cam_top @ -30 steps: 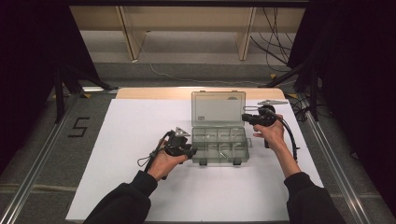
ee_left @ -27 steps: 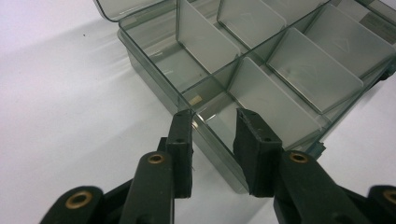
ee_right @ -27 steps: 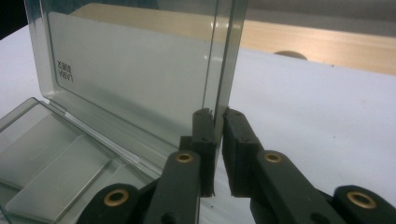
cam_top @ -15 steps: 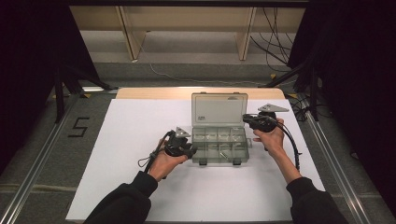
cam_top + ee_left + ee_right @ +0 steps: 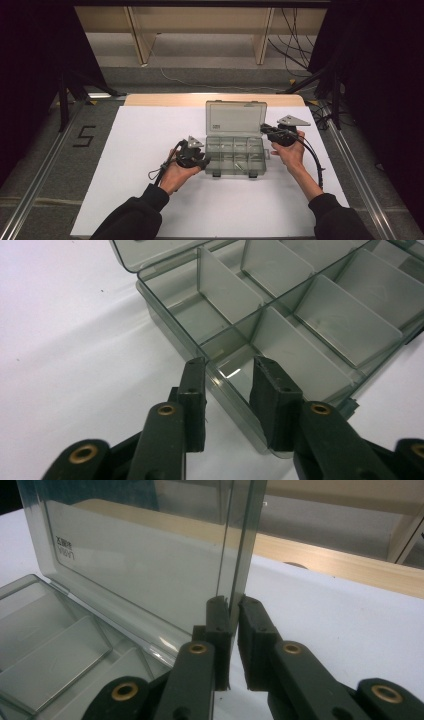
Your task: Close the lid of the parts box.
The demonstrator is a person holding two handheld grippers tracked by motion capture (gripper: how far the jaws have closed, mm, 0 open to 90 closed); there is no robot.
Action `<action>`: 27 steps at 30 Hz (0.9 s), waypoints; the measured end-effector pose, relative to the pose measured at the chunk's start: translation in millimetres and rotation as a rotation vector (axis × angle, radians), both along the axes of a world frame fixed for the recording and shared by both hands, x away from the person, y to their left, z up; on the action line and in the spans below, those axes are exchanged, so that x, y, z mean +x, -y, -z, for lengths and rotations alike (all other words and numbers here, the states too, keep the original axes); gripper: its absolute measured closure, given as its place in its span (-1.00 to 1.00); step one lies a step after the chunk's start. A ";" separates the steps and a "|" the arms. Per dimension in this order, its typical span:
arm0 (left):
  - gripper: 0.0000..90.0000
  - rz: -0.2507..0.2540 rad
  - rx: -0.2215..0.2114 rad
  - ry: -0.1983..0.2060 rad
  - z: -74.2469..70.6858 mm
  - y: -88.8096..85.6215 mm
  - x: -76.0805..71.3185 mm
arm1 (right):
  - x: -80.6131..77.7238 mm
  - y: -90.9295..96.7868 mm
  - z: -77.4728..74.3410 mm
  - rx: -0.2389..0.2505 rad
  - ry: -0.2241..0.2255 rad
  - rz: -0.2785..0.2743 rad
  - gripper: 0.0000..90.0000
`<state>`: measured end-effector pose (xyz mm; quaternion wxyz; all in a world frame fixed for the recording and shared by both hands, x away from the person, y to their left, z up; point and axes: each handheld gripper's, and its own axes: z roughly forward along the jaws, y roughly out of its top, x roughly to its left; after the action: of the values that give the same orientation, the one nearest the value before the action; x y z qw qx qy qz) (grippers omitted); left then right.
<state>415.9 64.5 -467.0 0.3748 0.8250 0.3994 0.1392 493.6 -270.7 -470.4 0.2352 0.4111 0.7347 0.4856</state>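
The clear box [image 5: 235, 156] stands on the white table [image 5: 135, 140], lid [image 5: 150, 570] upright. The right gripper [image 5: 234, 611] pinches the lid's edge. The left gripper [image 5: 227, 377] has its jaws spread astride the box's corner wall.

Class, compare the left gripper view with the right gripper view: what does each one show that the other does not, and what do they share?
Left gripper view: the left tool astride the box's side wall, one jaw outside and one inside a corner compartment, with grey dividers beyond. Right gripper view: the right tool pinching the side edge of the upright clear lid, a small label on it, and a wooden strip behind. Shared: the box's open compartments and the white table top.
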 end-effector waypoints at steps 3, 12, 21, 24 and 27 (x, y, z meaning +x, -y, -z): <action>0.43 0.019 0.034 0.008 -1.2 -0.2 -0.9 | -3.0 1.8 -1.5 -0.014 -0.033 0.002 0.87; 0.18 -0.002 0.013 0.025 -8.8 -4.0 0.3 | -0.5 0.1 2.2 0.001 0.028 0.006 0.87; -0.28 -0.057 -0.022 0.165 -55.3 -7.3 18.0 | -1.0 -0.4 1.9 0.006 0.016 0.002 0.87; -0.24 -0.091 -0.088 0.177 -69.4 -3.7 32.8 | -2.7 0.5 -0.5 -0.029 -0.002 0.006 0.87; -0.26 -0.115 -0.098 0.181 -83.7 -2.2 46.8 | -2.8 0.5 -0.7 -0.030 -0.001 0.002 0.87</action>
<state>462.7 66.7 -383.3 0.4405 0.7655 0.4170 0.2148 490.8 -271.2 -469.6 0.2414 0.4086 0.7417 0.4740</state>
